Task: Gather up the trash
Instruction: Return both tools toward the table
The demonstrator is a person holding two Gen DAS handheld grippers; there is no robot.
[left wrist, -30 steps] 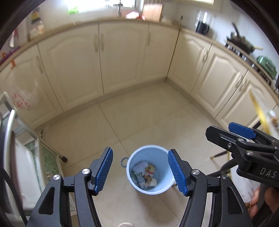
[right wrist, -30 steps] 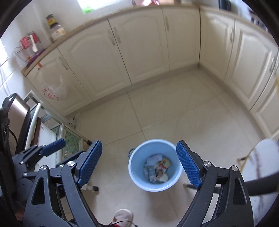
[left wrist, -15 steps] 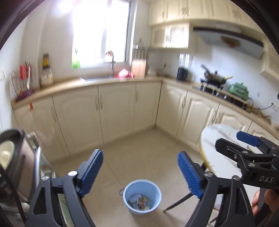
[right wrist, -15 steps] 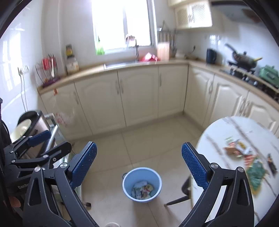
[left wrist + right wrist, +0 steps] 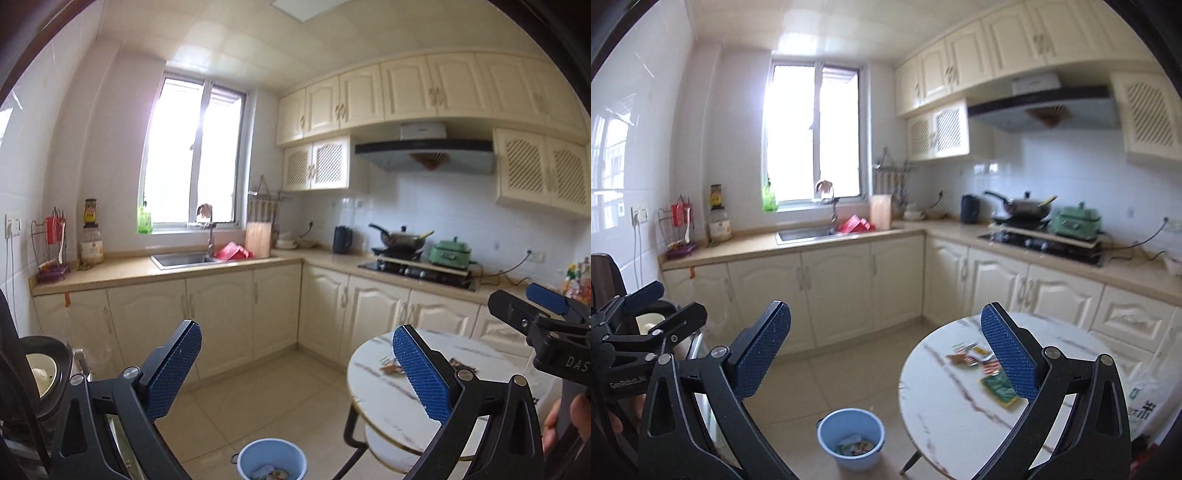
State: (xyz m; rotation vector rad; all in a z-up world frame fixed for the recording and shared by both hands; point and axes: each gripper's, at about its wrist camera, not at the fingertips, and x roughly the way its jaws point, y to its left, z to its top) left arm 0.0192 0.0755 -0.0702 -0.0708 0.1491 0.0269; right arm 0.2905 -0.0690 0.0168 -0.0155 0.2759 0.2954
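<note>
A light blue bucket (image 5: pixel 851 439) stands on the floor with several wrappers inside; it also shows at the bottom of the left wrist view (image 5: pixel 272 462). Several snack wrappers (image 5: pixel 975 356) and a green packet (image 5: pixel 999 389) lie on a round white marble table (image 5: pixel 945 413), partly hidden by my right finger. The table (image 5: pixel 384 398) and some wrappers (image 5: pixel 389 366) show in the left wrist view too. My left gripper (image 5: pixel 297 369) is open and empty, raised well above the floor. My right gripper (image 5: pixel 886 356) is open and empty, raised beside it.
Cream cabinets (image 5: pixel 834 291) run along the back and right walls under a counter with a sink (image 5: pixel 803 233) and a stove with a wok (image 5: pixel 1027 208). A rice cooker on a rack (image 5: pixel 40 373) stands at the left. A white bag (image 5: pixel 1145 402) sits by the table.
Both grippers have tilted up from looking down at the bucket to looking across the kitchen. The bucket has dropped to the bottom of both views and the table has come into sight.
</note>
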